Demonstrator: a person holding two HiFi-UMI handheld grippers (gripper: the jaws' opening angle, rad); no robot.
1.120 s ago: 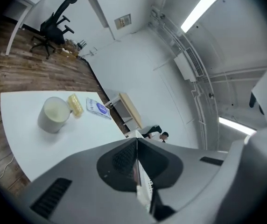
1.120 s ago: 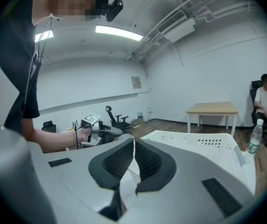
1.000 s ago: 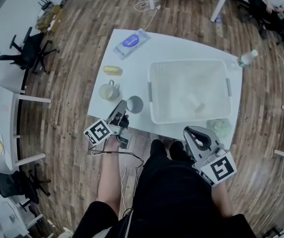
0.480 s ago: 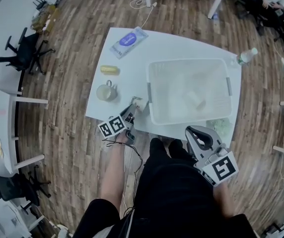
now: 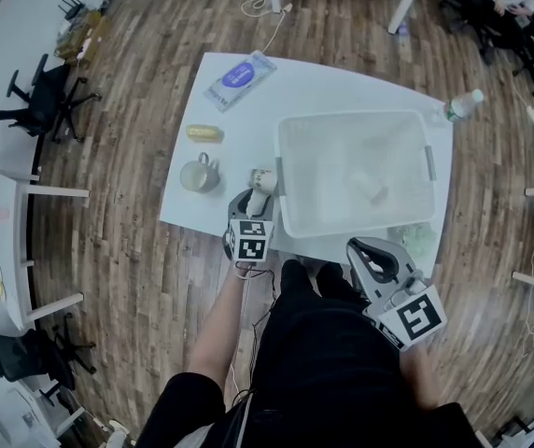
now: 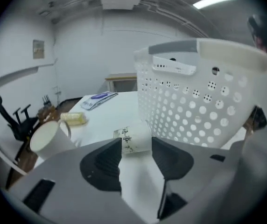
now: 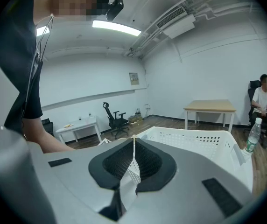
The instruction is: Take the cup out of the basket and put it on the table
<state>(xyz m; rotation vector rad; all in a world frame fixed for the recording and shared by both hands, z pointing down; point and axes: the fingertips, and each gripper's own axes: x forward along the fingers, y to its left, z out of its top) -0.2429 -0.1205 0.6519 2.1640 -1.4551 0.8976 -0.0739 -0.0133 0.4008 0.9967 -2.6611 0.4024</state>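
Note:
A white paper cup with dark print lies on its side on the white table, close against the left wall of the white perforated basket. My left gripper is right behind it. Its jaws have just been opening and stand apart, with the cup just beyond the tips of the left gripper and neither pad pressing on it. The basket rises at its right. My right gripper hangs off the table's near edge. The right gripper is shut on nothing.
A cream mug stands left of the cup, with a yellow item and a blue packet farther back. Another small cup lies in the basket. A water bottle marks the far right corner. Office chairs and people sit around.
The left gripper swung right along the table's near edge, sank and rolled. The cup it held now lies on the table, free of the parted jaws. The right gripper stayed still.

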